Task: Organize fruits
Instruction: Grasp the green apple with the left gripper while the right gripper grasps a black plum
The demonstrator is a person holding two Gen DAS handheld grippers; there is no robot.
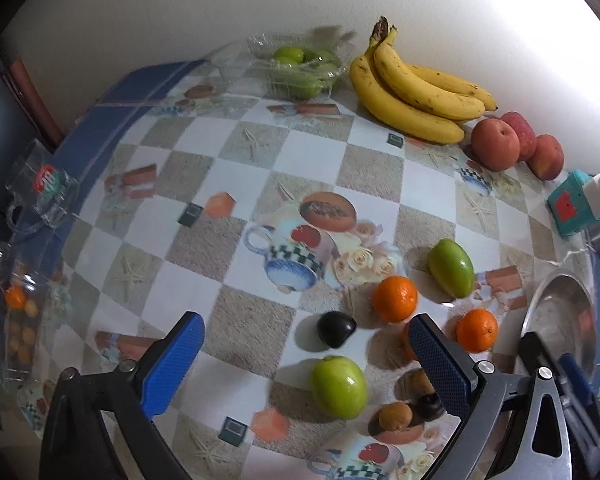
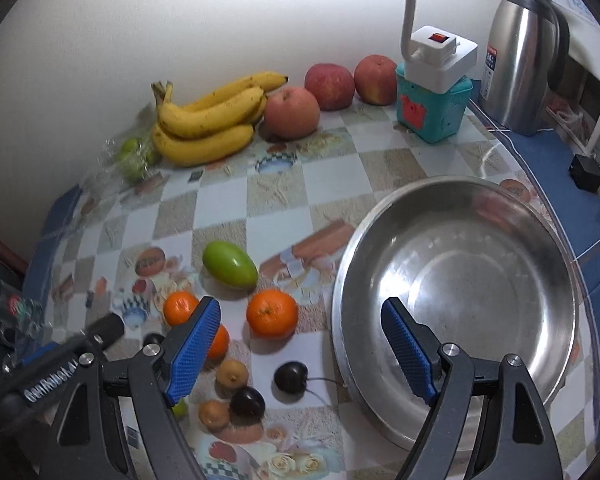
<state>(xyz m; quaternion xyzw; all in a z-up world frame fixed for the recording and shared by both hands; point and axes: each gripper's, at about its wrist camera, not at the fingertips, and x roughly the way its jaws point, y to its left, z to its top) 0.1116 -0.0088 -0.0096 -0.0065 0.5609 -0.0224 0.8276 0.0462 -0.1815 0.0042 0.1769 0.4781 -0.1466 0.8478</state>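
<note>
Loose fruit lies on the patterned tablecloth: a round green fruit (image 1: 338, 386), a dark plum (image 1: 336, 329), two oranges (image 1: 394, 298) (image 1: 476, 330), an oblong green fruit (image 1: 451, 267) and small brown fruits (image 1: 396, 416). My left gripper (image 1: 305, 322) hangs open above them; the round green fruit shows between its blue pads, untouched. My right gripper (image 2: 300, 306) is open and holds nothing, with an orange (image 2: 272, 318) and a dark plum (image 2: 291, 377) below it. Its right finger overlaps the steel bowl (image 2: 480, 280), which has nothing in it.
Bananas (image 1: 416, 92), apples (image 1: 496, 144) and a clear box of green fruit (image 1: 300, 68) line the back wall. A teal box with a white lamp switch (image 2: 432, 96) and a steel jug (image 2: 520, 52) stand at the back right. A glass mug (image 1: 40, 192) sits at the left edge.
</note>
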